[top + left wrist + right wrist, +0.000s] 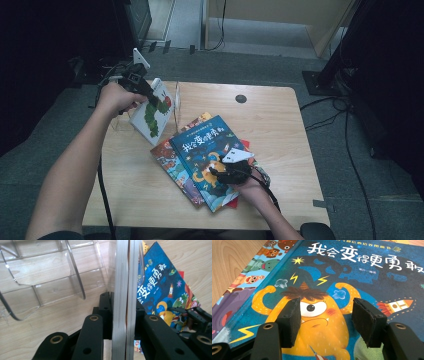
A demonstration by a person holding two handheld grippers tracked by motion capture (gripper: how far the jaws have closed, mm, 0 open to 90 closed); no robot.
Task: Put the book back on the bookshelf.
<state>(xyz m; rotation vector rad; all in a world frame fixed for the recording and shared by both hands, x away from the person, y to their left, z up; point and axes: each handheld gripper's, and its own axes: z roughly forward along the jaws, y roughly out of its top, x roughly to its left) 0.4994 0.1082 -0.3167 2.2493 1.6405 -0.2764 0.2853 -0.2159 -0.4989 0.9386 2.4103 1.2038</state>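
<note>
While the left tongs [119, 322] clamp the caterpillar book [152, 111] upright beside the clear rack [50, 282], the right tongs [325, 322] hover spread and empty above the blue book [210, 155], topmost on the surface [280, 115].

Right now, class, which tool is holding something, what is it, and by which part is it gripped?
The left tool grips the caterpillar picture book by its page edge. The right tool is open over the blue monster book, holding nothing.
</note>
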